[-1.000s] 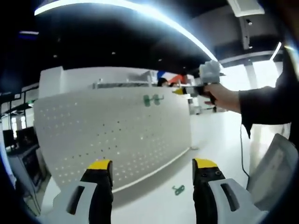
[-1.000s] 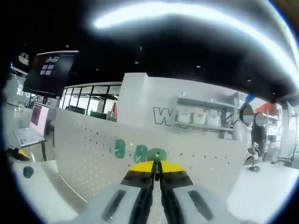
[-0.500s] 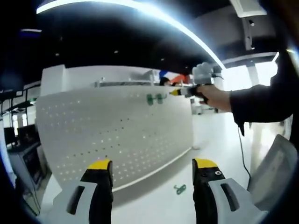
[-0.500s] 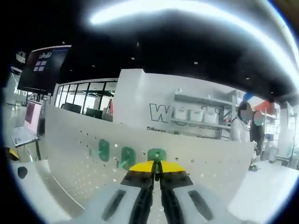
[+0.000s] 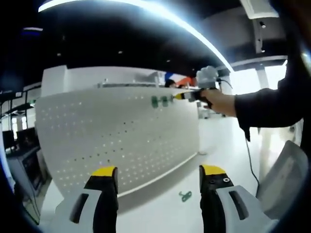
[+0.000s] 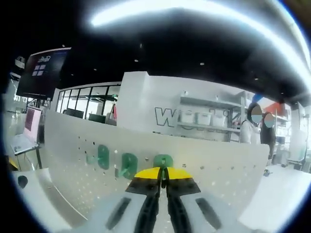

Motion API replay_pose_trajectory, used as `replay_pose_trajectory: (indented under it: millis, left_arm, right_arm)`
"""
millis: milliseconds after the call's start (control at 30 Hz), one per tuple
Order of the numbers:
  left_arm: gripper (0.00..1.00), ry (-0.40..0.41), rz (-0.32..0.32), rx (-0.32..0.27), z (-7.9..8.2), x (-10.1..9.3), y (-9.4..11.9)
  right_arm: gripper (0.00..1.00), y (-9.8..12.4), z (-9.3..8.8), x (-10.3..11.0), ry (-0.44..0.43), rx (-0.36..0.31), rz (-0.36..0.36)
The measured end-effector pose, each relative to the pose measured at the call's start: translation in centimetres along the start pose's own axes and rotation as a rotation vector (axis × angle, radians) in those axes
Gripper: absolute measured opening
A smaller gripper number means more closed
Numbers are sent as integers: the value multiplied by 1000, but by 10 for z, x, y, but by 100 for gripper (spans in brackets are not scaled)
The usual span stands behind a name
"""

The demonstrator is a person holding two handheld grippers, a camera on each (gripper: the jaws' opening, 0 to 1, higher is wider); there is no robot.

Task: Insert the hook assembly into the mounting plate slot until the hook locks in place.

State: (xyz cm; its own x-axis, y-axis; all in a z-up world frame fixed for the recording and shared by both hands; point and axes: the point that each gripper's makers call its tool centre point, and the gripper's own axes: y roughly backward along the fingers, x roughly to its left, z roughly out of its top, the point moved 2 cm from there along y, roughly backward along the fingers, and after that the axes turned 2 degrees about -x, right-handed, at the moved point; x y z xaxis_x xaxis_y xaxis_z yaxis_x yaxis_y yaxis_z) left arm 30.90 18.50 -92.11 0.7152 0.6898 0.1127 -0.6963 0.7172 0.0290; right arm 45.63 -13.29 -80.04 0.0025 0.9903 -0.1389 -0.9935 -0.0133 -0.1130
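Note:
An upright white pegboard plate [image 5: 121, 136] stands on the white table, and two green hooks [image 5: 160, 101] hang near its top edge. My right gripper [image 5: 181, 96], held by a hand in a dark sleeve, reaches the board's top right beside them. In the right gripper view, my right gripper [image 6: 164, 171] is shut on a green hook [image 6: 163, 160] held against the pegboard [image 6: 218, 170]. Two more green hooks [image 6: 103, 156] [image 6: 129, 165] sit in the board to its left. My left gripper [image 5: 159, 172] hangs open over the table. A loose green hook [image 5: 185, 195] lies on the table ahead of it.
A grey panel [image 5: 286, 170] leans at the right of the table. A dark screen [image 6: 43, 73] hangs at the upper left, with a laptop [image 6: 29, 128] below it. Shelves with boxes [image 6: 204, 119] and people [image 6: 257, 128] are behind the board.
The right gripper has moved a little left along the board's top, closer to the two mounted hooks. The left gripper has barely moved.

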Motion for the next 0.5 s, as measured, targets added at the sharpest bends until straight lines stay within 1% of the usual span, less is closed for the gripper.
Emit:
replay_pose_trajectory:
  millis: [267, 500]
  left_arm:
    - [68, 3, -7, 5, -2, -1, -1]
    - [67, 3, -14, 12, -3, -2, -2]
  right_arm:
    - [1, -1, -1, 0, 3, 5, -4]
    - [1, -2, -2, 0, -11, 2, -12]
